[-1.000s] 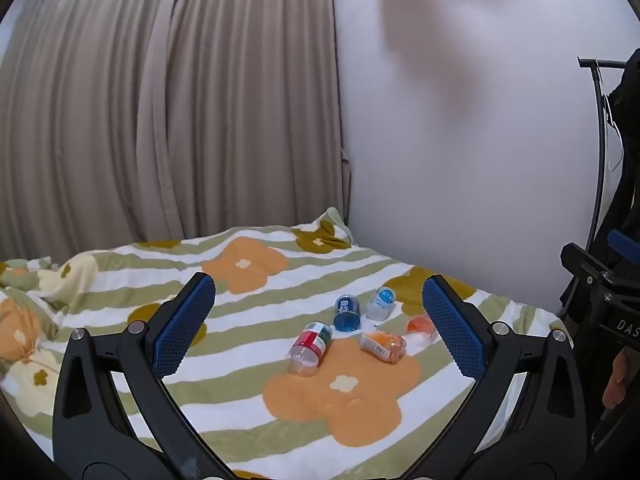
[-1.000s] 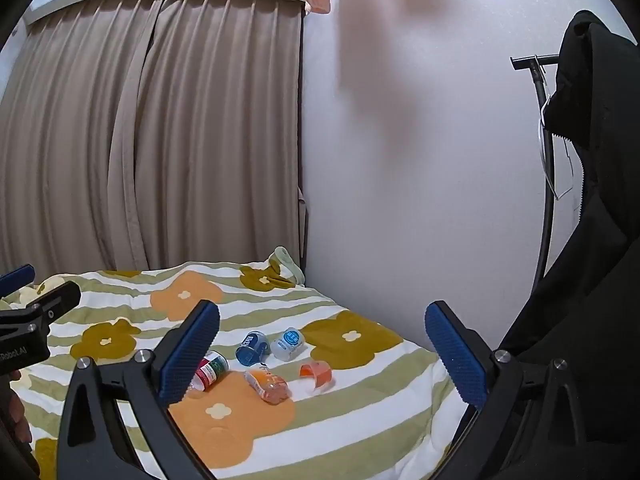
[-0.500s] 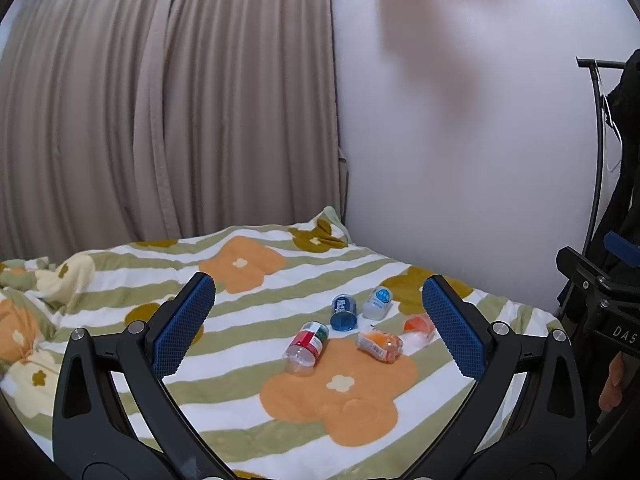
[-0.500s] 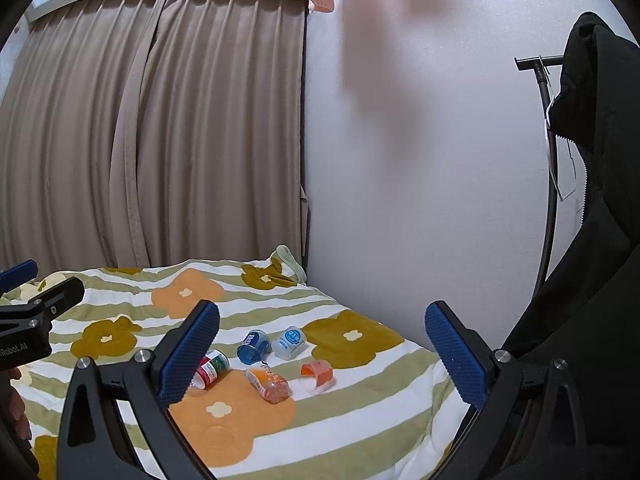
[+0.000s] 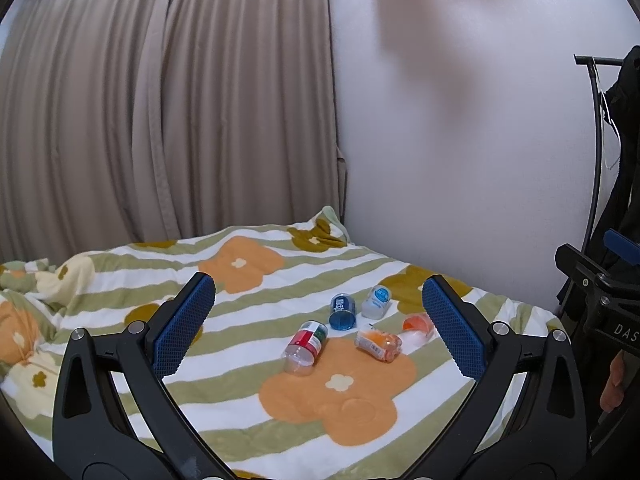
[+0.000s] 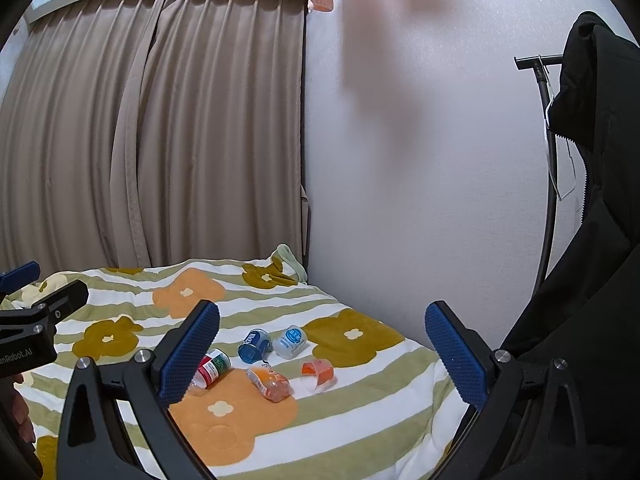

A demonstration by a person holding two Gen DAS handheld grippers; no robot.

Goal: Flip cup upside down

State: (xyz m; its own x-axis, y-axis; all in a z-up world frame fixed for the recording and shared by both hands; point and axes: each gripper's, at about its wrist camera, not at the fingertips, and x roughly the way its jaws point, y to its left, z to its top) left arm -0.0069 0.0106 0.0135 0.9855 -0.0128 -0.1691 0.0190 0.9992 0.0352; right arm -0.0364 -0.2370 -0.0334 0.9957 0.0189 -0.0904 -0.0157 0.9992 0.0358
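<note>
Several small plastic cups lie on their sides on a flowered bed cover (image 5: 248, 420): a red-and-green one (image 5: 306, 340) (image 6: 211, 367), a blue one (image 5: 343, 311) (image 6: 253, 345), a white one with a blue label (image 5: 376, 301) (image 6: 291, 341), an orange patterned one (image 5: 378, 345) (image 6: 270, 382) and a small orange-and-clear one (image 5: 418, 327) (image 6: 318, 374). My left gripper (image 5: 318, 326) is open and empty, held above and short of the cups. My right gripper (image 6: 322, 354) is open and empty, also short of them.
Beige curtains (image 5: 160, 112) hang behind the bed. A white wall (image 5: 460, 160) runs along its right side. A coat rack (image 6: 546, 160) with a black coat (image 6: 600, 260) stands at the right. The bed cover also shows in the right wrist view (image 6: 360, 432).
Both grippers have drifted slightly; the cups sit a little lower-left in the views. Both stay open. The cups have not moved.
</note>
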